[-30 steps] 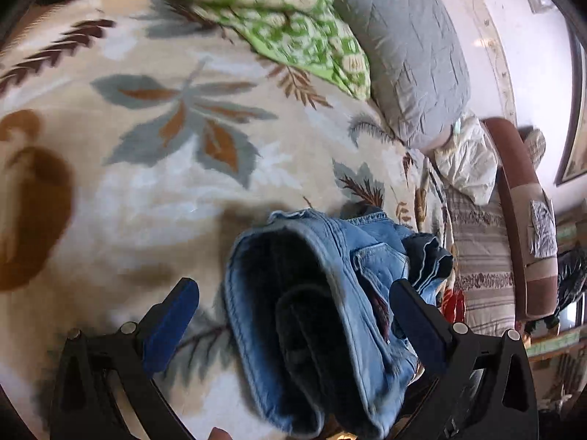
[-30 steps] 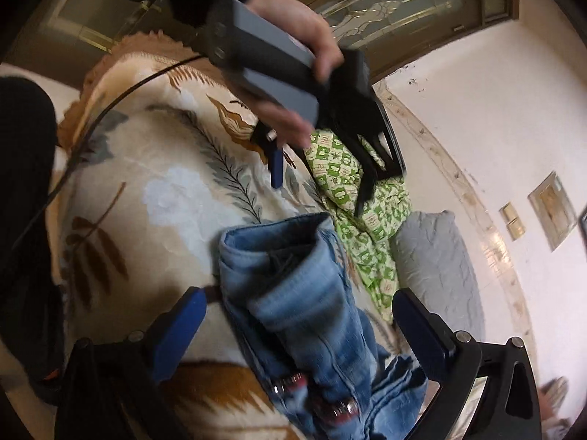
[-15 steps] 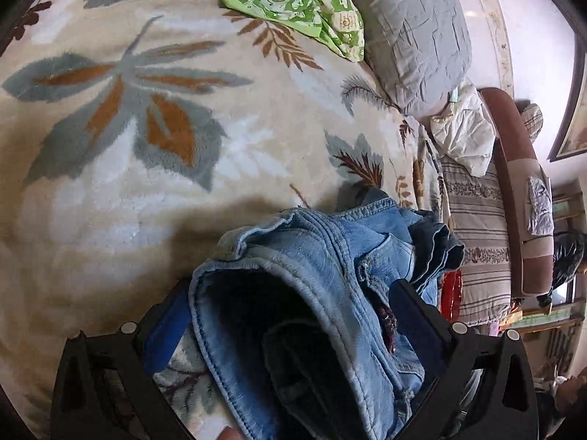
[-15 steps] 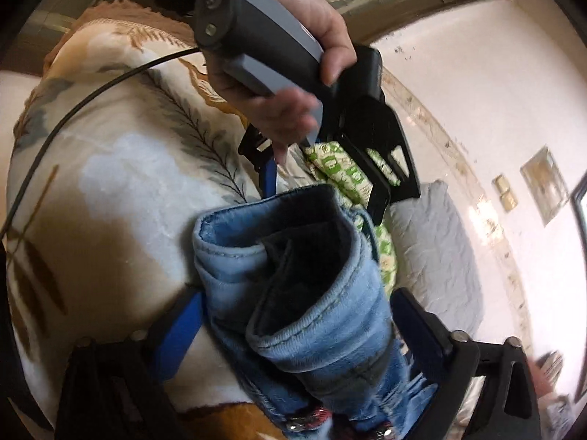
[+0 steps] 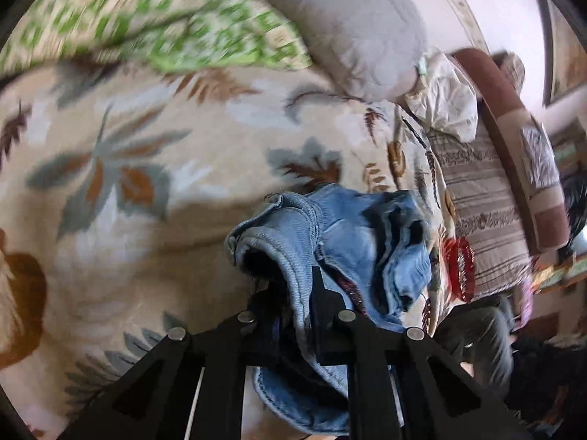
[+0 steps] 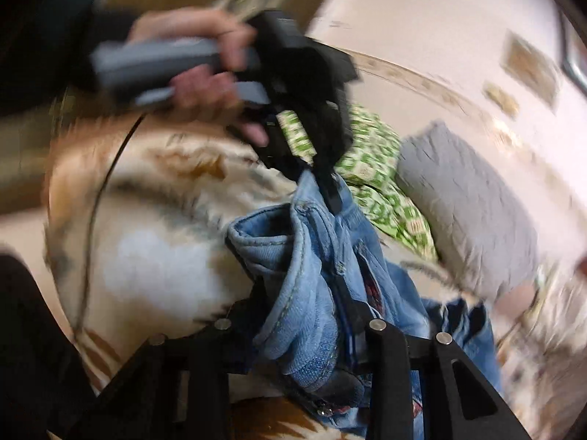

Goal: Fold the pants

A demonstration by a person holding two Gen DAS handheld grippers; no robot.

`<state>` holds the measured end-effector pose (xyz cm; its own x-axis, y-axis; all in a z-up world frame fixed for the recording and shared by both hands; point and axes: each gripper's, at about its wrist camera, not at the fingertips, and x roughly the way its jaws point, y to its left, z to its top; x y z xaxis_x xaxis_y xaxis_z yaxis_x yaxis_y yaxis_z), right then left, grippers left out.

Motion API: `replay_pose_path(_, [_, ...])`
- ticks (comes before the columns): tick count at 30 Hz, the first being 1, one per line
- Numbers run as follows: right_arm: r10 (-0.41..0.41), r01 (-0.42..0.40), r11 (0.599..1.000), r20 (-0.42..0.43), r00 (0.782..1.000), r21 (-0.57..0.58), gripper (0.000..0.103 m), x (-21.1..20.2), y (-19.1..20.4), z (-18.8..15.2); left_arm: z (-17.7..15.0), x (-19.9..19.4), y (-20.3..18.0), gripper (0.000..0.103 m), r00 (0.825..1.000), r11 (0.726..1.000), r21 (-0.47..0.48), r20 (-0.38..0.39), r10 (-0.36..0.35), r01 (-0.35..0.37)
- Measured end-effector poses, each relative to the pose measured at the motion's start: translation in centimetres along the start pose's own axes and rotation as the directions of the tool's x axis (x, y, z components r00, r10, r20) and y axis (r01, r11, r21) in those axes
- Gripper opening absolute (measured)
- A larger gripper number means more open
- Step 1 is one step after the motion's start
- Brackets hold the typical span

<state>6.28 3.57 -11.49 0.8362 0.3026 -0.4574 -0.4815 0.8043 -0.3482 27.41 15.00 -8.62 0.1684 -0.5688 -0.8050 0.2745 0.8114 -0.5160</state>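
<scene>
- Two grippers had the jeans (image 5: 370, 242) between them. In the left wrist view, the left gripper (image 5: 293, 293) was closing its jaws on a thick hemmed edge of the denim, the fabric pinched between the black fingers and bunching out above them.
- Beyond that pinch, the rest of the jeans lay crumpled on the leaf-patterned blanket (image 5: 154, 168), with a green patterned cloth (image 5: 183, 25) and a grey pillow (image 5: 348, 29) further off, and a striped sofa (image 5: 484, 190) to the right.
- In the right wrist view, the right gripper (image 6: 304, 315) was likewise closing, a fat roll of denim between its jaws and pressed on both sides.
- Across from it, a hand (image 6: 205, 73) held the other gripper, whose fingers bit the same garment higher up, so the jeans hung slack between the two holds, partly off the blanket.
- Judging by the folds, the denim looked soft but bulky and fairly heavy; seams and hems seemed the surest places to take hold, since layered cloth could slip.
- Both views were blurred; pale walls and a framed picture (image 6: 528, 66) showed behind.
</scene>
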Motion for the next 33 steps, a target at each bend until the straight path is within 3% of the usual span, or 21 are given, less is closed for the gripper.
replay_pose_path(2, [0.038,-0.042,0.989,0.029,0.999,0.143,0.036,-1.2,-2.9,0.5,0.6,-0.9,-3.4,0.013,0.999,0.998,0.051,0.005,0.046,-0.046])
replay_pose_path(5, [0.075,-0.103,0.920,0.088,0.993,0.378,0.036,-3.3,-7.8,0.1,1.7,-1.4,-8.7,0.013,0.996,0.989,0.122,0.011,0.086,-0.087])
replay_pose_path(8, [0.072,-0.144,0.802,0.145,0.987,0.579,0.036,-5.4,-12.4,-2.1,2.8,0.0,-14.8,0.013,0.991,0.970,0.209,-0.008,0.131,-0.126])
replay_pose_path(13, [0.029,-0.140,0.590,0.152,0.988,0.795,0.036,-7.2,-18.6,-7.4,5.0,7.0,-23.7,0.014,0.975,0.925,0.336,-0.072,0.212,-0.177])
replay_pose_path(16, [-0.002,-0.095,0.480,0.109,0.994,0.872,0.036,-7.7,-21.6,-10.9,6.0,12.2,-26.6,0.014,0.962,0.911,0.370,-0.128,0.243,-0.181])
replay_pose_path(17, [-0.010,-0.079,0.460,0.094,0.995,0.884,0.036,-7.8,-22.2,-11.7,6.1,13.7,-27.2,0.014,0.957,0.908,0.377,-0.144,0.252,-0.182])
replay_pose_path(20, [0.000,-0.043,0.363,0.046,0.999,0.931,0.036,-7.3,-24.1,-15.0,6.5,18.9,-28.4,0.014,0.933,0.894,0.397,-0.193,0.303,-0.208])
replay_pose_path(26, [0.024,0.021,0.226,-0.027,0.999,0.974,0.036,-6.4,-25.4,-19.9,6.4,26.1,-29.0,0.015,0.893,0.876,0.427,-0.269,0.360,-0.225])
replay_pose_path(30, [0.033,0.058,0.216,-0.067,0.997,0.975,0.036,-5.0,-25.9,-21.0,6.3,28.3,-28.3,0.015,0.877,0.879,0.420,-0.304,0.372,-0.227])
replay_pose_path(33, [0.040,0.073,0.210,-0.084,0.996,0.975,0.034,-4.2,-26.1,-21.4,6.4,29.2,-27.4,0.016,0.876,0.895,0.390,-0.325,0.355,-0.218])
